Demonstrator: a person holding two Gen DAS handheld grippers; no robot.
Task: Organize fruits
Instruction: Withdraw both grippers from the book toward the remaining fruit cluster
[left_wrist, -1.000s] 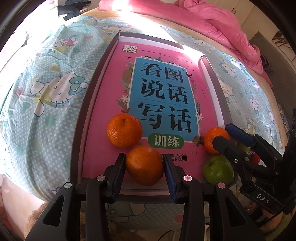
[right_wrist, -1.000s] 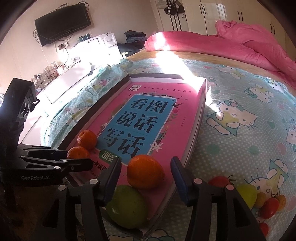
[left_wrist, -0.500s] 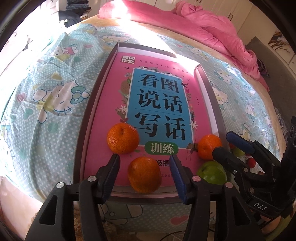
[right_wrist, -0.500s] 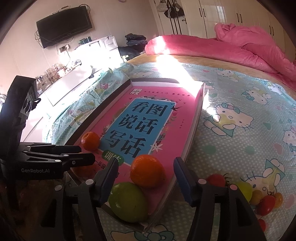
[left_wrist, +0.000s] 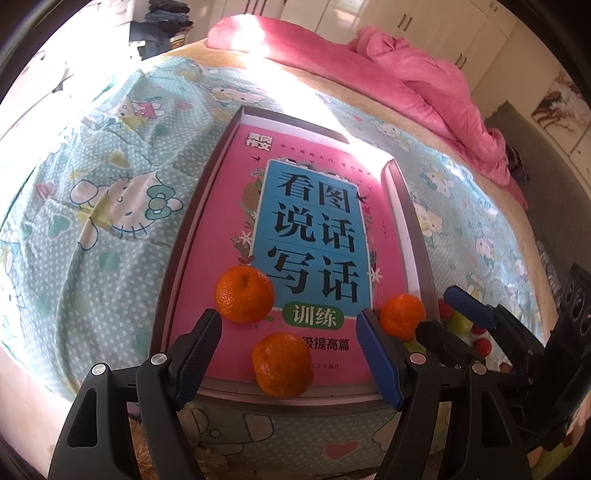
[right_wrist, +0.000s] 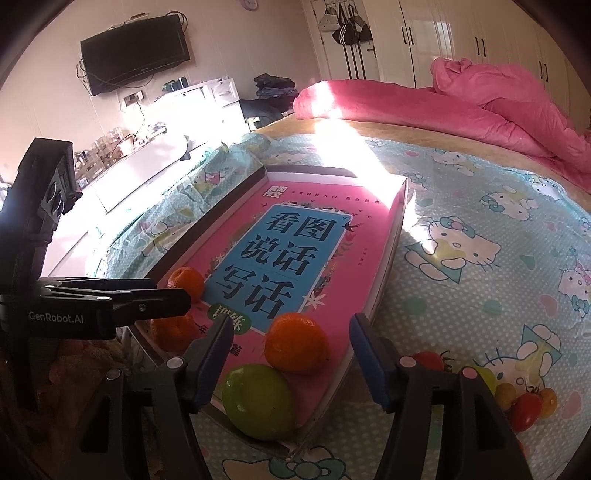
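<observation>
One green apple, seemingly finger-hidden.

Bedroom, bed under pale blue cartoon-cat sheet; crumpled pink duvet heaped along far edge. Strong sunlight band across bed. Black TV on beige wall, cables hanging below. White dresser beneath, cluttered top. White wardrobe doors behind bed, bags hanging beside. Folded dark clothes stacked near bed corner
</observation>
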